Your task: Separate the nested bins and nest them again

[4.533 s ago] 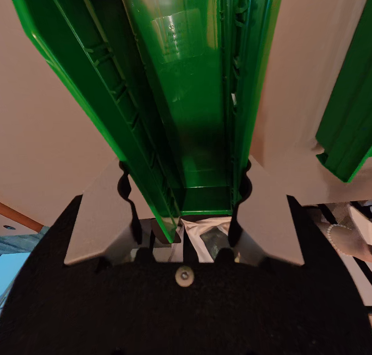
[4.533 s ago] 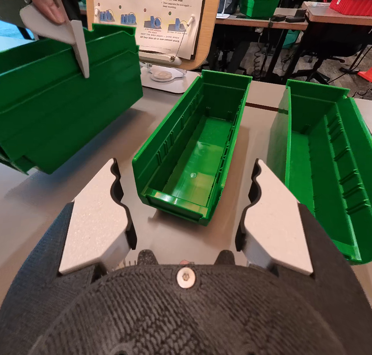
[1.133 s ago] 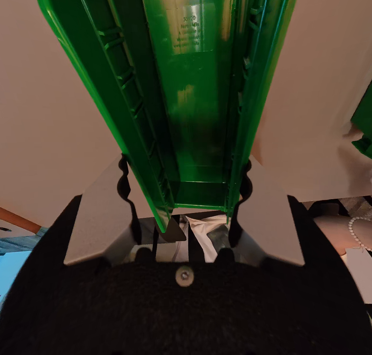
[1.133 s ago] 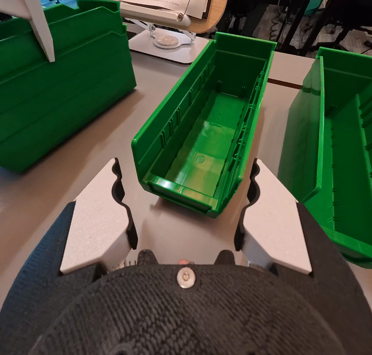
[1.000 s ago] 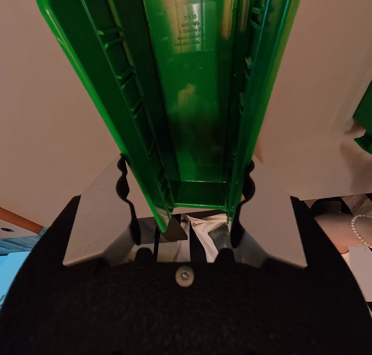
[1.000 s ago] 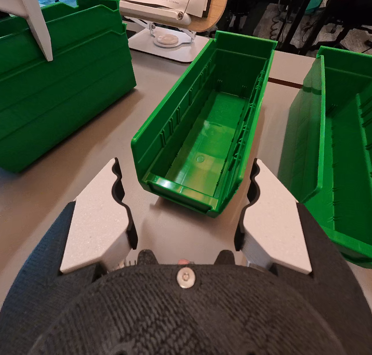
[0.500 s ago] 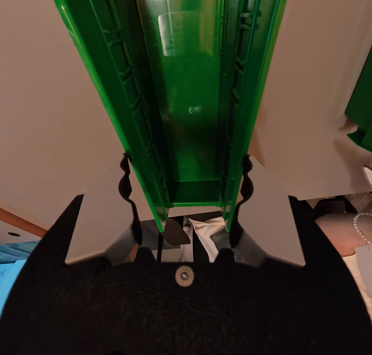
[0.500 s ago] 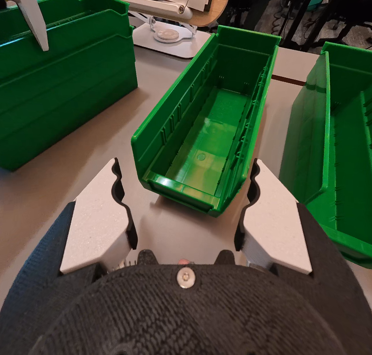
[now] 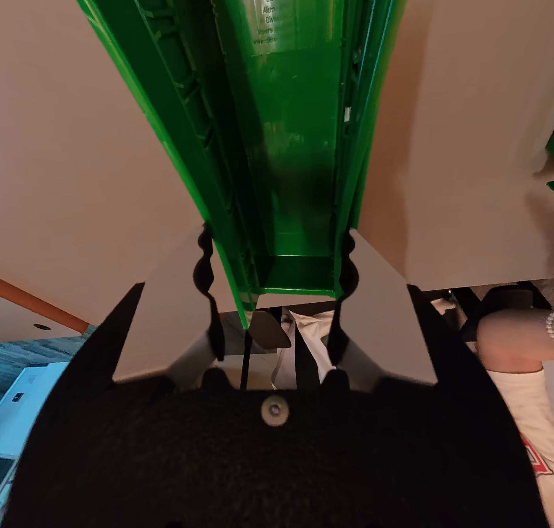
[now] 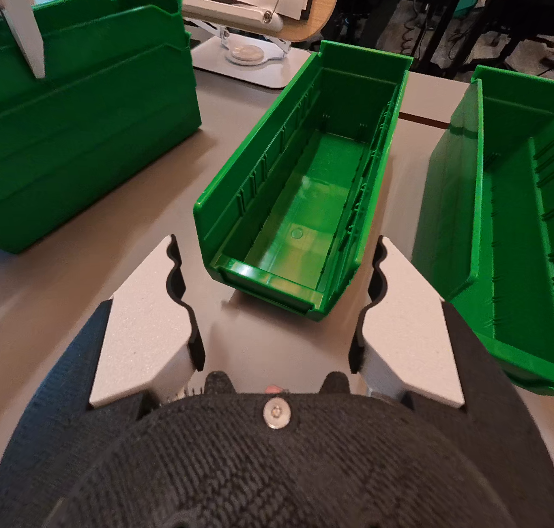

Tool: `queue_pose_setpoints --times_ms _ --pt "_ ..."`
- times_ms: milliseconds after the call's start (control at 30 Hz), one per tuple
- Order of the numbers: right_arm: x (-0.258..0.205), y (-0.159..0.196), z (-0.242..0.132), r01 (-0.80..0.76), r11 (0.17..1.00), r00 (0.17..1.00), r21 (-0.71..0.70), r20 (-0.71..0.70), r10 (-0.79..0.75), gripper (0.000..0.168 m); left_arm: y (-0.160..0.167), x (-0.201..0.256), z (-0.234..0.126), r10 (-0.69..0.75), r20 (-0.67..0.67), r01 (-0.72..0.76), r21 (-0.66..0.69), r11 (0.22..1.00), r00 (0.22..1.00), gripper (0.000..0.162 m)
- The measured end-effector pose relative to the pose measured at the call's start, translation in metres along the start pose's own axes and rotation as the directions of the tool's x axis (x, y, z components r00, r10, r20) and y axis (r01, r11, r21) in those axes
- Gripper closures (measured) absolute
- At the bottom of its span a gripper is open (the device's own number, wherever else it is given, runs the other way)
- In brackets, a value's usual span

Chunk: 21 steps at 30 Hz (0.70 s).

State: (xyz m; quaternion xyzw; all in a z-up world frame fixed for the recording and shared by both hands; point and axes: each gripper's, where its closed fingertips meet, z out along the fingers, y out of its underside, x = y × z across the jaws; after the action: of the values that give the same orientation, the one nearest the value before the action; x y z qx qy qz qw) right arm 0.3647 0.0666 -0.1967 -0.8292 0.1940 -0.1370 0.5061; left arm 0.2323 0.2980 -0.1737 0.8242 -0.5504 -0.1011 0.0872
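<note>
My left gripper (image 9: 277,262) has its jaws squeezed on the end of a long green bin (image 9: 287,130). That bin fills the top middle of the left wrist view and sits on the tan table (image 9: 90,154). In the right wrist view the same bin is at the upper left, resting inside a stack of green bins (image 10: 96,130), with one white finger (image 10: 25,31) of my left gripper on it.

My right gripper (image 10: 275,277) has its jaws wide apart and holds nothing. It hangs over the table (image 10: 126,220), near the short end of a narrow green bin (image 10: 302,190) in the middle of that view. A wider green bin (image 10: 503,214) sits at the right edge, near it but apart. A clipboard stand (image 10: 251,49) is at the top.
</note>
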Motion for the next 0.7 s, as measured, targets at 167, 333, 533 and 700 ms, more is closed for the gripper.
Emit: queue_pose_setpoints --times_ms 167,333,533,700 --pt "0.002 0.001 0.001 -0.01 1.0 1.0 -0.002 0.003 0.01 0.042 0.005 -0.008 -0.013 -0.043 0.001 0.043 -0.013 0.999 0.999 0.077" --pt "-0.002 0.001 0.001 0.0 1.0 1.0 -0.004 0.007 0.0 0.043 0.009 -0.005 -0.028 -0.062 -0.037 0.061 -0.019 0.998 0.997 0.077" --pt "-0.007 -0.005 -0.002 0.018 1.0 1.0 0.008 0.005 -0.018 0.042 0.013 -0.005 -0.025 -0.057 -0.035 0.056 -0.033 0.998 0.998 0.079" --pt "0.004 -0.004 -0.011 0.06 0.998 0.997 -0.026 -0.054 -0.061 0.048 0.016 -0.01 -0.032 -0.07 -0.009 0.069 -0.052 0.996 0.998 0.08"
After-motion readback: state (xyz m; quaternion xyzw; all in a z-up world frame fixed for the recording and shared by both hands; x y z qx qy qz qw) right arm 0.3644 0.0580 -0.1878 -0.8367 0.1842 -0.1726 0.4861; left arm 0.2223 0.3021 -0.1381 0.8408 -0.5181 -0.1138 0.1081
